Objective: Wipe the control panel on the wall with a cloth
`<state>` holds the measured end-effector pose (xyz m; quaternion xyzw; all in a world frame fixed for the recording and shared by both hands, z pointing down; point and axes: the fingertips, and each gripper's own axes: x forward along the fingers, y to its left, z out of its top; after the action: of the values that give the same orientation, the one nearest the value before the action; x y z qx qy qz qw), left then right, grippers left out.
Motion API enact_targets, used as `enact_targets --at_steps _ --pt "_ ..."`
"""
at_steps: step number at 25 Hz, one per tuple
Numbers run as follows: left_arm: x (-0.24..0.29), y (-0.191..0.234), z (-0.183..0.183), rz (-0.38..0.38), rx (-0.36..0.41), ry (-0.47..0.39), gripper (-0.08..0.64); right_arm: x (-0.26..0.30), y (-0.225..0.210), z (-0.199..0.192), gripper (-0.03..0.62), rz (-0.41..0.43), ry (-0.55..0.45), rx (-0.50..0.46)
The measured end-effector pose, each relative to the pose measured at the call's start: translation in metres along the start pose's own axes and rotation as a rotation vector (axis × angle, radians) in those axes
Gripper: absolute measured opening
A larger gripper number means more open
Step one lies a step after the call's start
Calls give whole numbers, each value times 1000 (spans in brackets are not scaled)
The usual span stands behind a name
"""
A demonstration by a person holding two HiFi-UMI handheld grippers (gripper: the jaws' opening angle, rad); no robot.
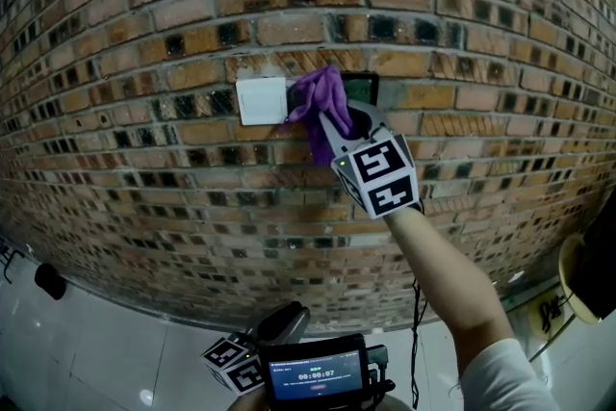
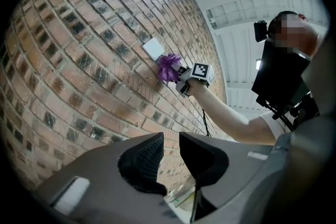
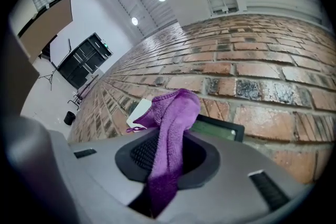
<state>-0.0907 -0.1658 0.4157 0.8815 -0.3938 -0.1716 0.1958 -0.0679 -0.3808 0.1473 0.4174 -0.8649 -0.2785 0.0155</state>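
Observation:
A purple cloth [image 1: 320, 104] is pressed against the brick wall, covering the left part of a dark control panel [image 1: 363, 89]. My right gripper [image 1: 333, 118] is shut on the cloth, its marker cube just below. In the right gripper view the cloth [image 3: 173, 113] runs up between the jaws of the right gripper [image 3: 167, 157] and folds over the panel [image 3: 218, 129]. My left gripper [image 1: 287, 321] hangs low, far from the wall. Its jaws [image 2: 170, 157] stand nearly together with a thin slit and nothing between them. From there I see the cloth [image 2: 169, 67] on the wall.
A white switch plate [image 1: 260, 101] sits directly left of the panel. A black cable [image 1: 416, 303] hangs down the wall below my right arm. A small screen device [image 1: 316, 372] is at the bottom, a dark object [image 1: 50, 281] lies on the floor at left.

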Motion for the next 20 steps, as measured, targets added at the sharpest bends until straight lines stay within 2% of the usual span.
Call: enact_targets --at_steps 20 --pt "23 -17 -13 -40 -10 17 81 -39 -55 -13 80 -99 5 -8"
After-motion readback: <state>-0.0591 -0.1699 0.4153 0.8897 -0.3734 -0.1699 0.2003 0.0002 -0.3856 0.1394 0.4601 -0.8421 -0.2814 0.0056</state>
